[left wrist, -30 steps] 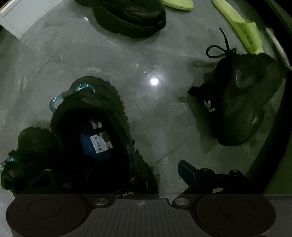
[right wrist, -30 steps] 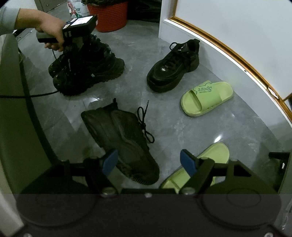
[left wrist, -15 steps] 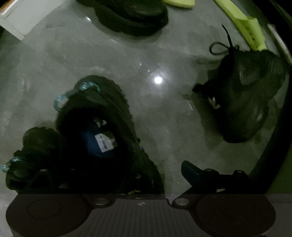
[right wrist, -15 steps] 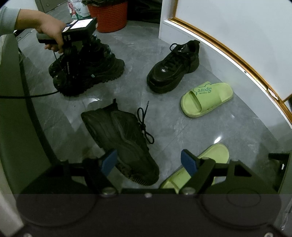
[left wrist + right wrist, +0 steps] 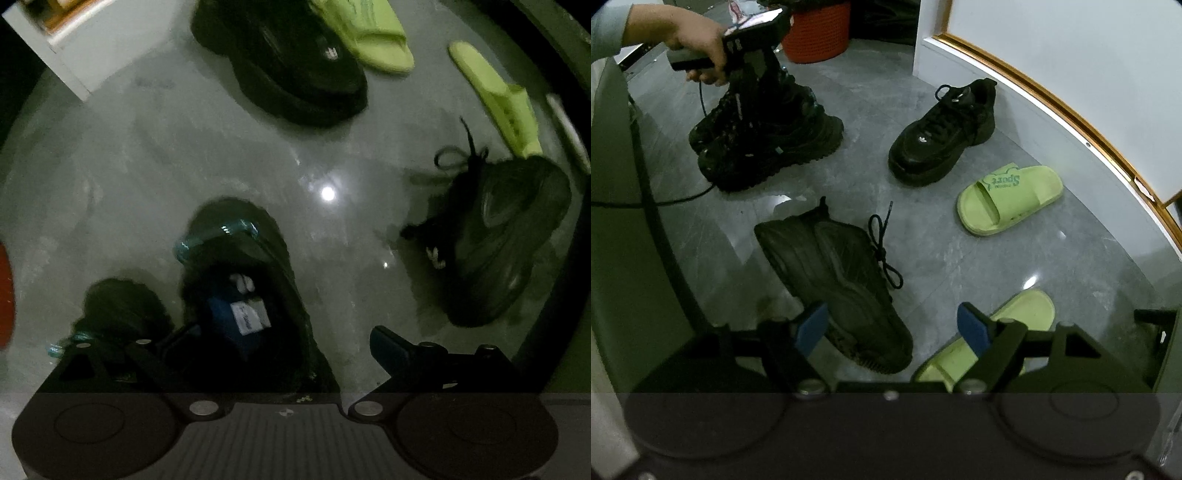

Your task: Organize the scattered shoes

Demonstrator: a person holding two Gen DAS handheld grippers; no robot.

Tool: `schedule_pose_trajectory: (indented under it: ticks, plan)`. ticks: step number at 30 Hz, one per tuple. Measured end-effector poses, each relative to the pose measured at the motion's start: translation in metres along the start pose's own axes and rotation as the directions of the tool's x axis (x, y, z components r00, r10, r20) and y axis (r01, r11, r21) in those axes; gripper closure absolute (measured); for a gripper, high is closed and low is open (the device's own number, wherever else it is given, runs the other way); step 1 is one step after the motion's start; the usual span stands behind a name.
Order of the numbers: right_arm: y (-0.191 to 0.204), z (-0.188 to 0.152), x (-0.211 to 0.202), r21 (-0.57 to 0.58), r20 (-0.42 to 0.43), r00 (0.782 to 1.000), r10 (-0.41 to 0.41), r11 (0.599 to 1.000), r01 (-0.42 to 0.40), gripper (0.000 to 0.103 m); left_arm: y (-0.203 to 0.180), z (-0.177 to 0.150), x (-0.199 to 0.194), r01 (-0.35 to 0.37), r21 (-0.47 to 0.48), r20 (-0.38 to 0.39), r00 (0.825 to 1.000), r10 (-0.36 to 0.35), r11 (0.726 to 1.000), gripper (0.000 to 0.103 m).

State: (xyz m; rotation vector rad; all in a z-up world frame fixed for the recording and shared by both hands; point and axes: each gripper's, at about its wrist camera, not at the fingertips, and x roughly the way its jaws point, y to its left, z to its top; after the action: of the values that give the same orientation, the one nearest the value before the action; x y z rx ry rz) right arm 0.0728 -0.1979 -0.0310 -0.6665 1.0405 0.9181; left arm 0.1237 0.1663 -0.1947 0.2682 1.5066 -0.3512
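A pair of chunky black shoes (image 5: 764, 136) stands side by side on the grey floor. From above, the one with a blue insole (image 5: 240, 295) and its mate (image 5: 122, 310) both show teal heel loops. My left gripper (image 5: 269, 350), also visible as the left gripper (image 5: 753, 85) in a hand, hangs open just above them and grips nothing. A black sneaker (image 5: 842, 280) lies on its side with loose laces. My right gripper (image 5: 892, 328) stays open over its toe, not touching. Another black sneaker (image 5: 942, 136) stands upright. Two green slippers (image 5: 1008, 199) (image 5: 990, 339) lie apart.
A white wall with gold trim (image 5: 1052, 107) curves along the right. An orange basket (image 5: 816, 33) stands at the back. A large greenish object (image 5: 628, 221) fills the left edge, and a black cable (image 5: 665, 201) runs across the floor beside it.
My left gripper has spread its jaws wider and risen off the black pair, which stays on the floor. The right gripper and the other shoes have not moved.
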Motion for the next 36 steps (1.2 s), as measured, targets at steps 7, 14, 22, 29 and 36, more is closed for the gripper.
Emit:
schedule_pose_trajectory:
  ticks: [7, 14, 22, 29, 36]
  plan:
    - [0.003, -0.005, 0.003, 0.001, -0.013, 1.000, 0.000, 1.000, 0.000, 0.027, -0.001, 0.003, 0.001, -0.036, -0.013, 0.002, 0.999, 0.036, 0.999, 0.007]
    - [0.001, -0.004, 0.001, 0.005, -0.012, 1.000, 0.002, 1.000, -0.002, 0.027, -0.035, -0.003, 0.043, -0.214, 0.129, -0.038, 0.975, 0.221, 0.968, 0.000]
    - [-0.001, -0.003, 0.001, 0.007, -0.020, 1.000, 0.004, 1.000, -0.004, 0.027, -0.031, -0.009, 0.045, -0.235, 0.197, -0.087, 0.963, 0.256, 0.952, 0.018]
    - [-0.002, -0.002, 0.001, 0.007, -0.024, 1.000, 0.007, 1.000, -0.006, 0.027, -0.023, -0.006, 0.039, -0.255, 0.157, -0.149, 0.949, 0.278, 0.954, 0.019]
    - [-0.003, -0.002, 0.000, 0.009, -0.019, 1.000, 0.006, 1.000, -0.006, 0.027, -0.039, -0.004, 0.054, -0.328, 0.196, -0.127, 0.926, 0.355, 0.924, 0.000]
